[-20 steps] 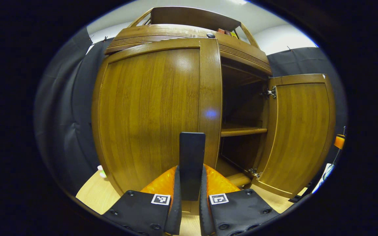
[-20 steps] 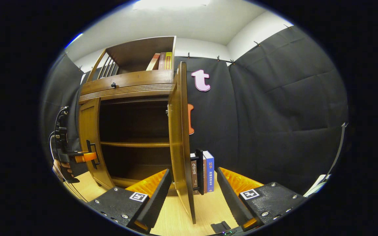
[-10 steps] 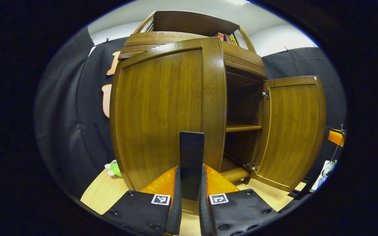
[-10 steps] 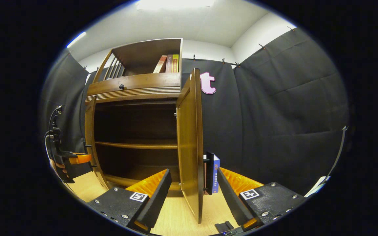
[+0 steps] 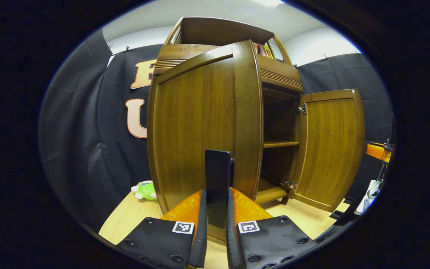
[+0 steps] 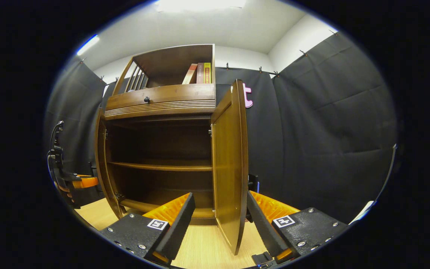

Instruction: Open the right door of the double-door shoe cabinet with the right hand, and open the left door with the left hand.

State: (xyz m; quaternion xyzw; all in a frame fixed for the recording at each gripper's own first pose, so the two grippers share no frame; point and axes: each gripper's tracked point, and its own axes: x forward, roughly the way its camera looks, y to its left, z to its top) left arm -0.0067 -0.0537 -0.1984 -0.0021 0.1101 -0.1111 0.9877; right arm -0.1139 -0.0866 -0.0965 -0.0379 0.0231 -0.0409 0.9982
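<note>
the left gripper point(image 5: 217, 220) pinches the left door's point(image 5: 196, 127) stiff handle point(image 5: 218, 186) beside its free edge, the right gripper point(image 6: 220, 220) spread around the right door point(image 6: 230, 164), both hinged panels swinging easily.

Cabinet interior point(image 6: 159, 149) open at frame centre; right door point(image 6: 230, 164) stands edge-on between the spread fingers of the right gripper point(image 6: 218, 220).

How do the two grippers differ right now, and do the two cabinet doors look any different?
The left gripper is shut on the dark handle of the left door; the right gripper is open, its fingers either side of the right door edge, not pressing it. In the left gripper view, the left door shows its outer face, the right door its inner, hinged face. Both doors are the same brown wood and both stand open.
</note>
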